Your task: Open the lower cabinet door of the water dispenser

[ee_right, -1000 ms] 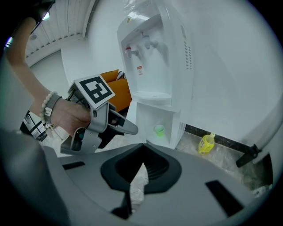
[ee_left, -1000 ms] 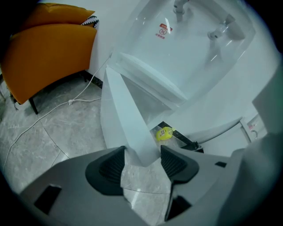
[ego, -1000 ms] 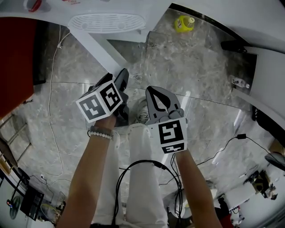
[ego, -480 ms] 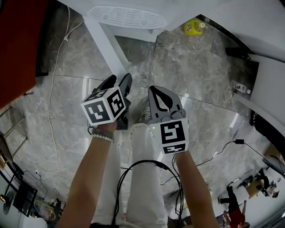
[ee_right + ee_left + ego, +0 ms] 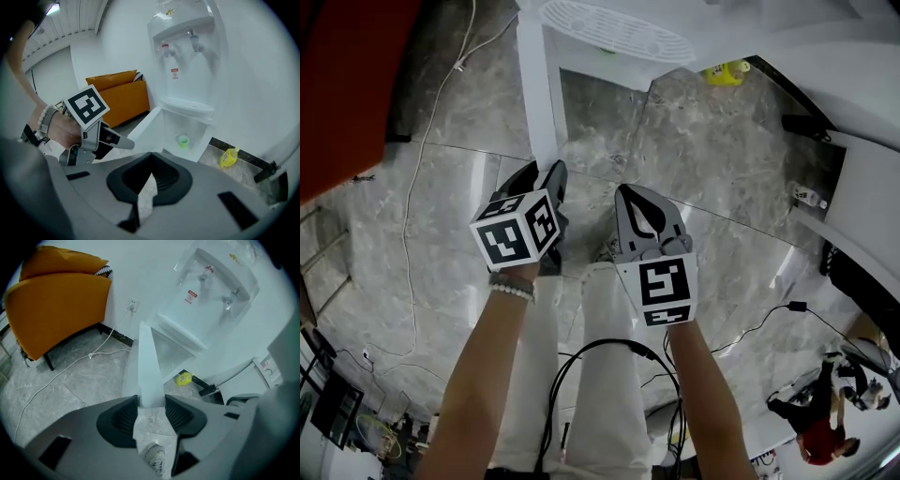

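**Door wide open, edge in left jaws**

The lower cabinet door [image 5: 149,366] juts from the water dispenser [image 5: 206,291] over open floor [image 5: 84,380], with the sofa [image 5: 56,305] well to the left. A green cup [image 5: 183,140] sits inside the cabinet [image 5: 171,124]. The left gripper [image 5: 151,399], jaws just closing, clasps the door's free edge. The right gripper [image 5: 152,161] is clenched and empty.

- water dispenser [image 5: 614,33]: the head view cuts it off at the top edge
- left tongs [image 5: 151,401], jaws just been closing round the cabinet door [image 5: 147,364], cover its bottom end
- sticker [image 5: 190,296]: print way too tiny to read
- little green thing [image 5: 183,140] inside the cabinet: too small to tell what it is
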{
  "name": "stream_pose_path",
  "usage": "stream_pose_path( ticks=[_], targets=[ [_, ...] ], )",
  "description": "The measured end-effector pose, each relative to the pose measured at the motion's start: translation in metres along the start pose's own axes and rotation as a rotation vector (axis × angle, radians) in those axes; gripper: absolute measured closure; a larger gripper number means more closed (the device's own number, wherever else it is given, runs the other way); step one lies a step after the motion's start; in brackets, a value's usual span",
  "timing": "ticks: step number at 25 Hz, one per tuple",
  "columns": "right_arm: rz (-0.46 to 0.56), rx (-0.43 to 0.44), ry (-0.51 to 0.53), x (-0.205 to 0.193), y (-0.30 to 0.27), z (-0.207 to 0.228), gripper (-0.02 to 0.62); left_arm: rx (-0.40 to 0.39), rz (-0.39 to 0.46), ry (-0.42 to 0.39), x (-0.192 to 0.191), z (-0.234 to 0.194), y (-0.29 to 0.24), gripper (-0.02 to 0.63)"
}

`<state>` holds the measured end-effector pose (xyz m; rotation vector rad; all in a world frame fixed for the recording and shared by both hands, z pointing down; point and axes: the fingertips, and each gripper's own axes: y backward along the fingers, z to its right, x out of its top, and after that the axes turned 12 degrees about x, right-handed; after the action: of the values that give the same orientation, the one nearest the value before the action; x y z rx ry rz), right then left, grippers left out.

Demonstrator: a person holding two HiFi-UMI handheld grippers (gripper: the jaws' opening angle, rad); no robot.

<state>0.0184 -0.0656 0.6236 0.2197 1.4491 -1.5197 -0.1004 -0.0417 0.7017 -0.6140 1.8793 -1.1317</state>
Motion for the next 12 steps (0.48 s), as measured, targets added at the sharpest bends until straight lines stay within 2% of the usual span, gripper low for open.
stream_pose_path(
  ticks=[5, 12],
  targets=[
    [-0.014, 0.012, 0.003, 0.001, -0.008, -0.022, 0.591, 0.053, 0.045, -0.063, 0.007, -0.034, 0.009, 0.419],
    [-0.05, 0.037, 0.027, 0.0, -0.021, -0.049, 0.591, 0.088, 0.098, -0.156, 0.023, -0.075, 0.015, 0.423]
  ],
)
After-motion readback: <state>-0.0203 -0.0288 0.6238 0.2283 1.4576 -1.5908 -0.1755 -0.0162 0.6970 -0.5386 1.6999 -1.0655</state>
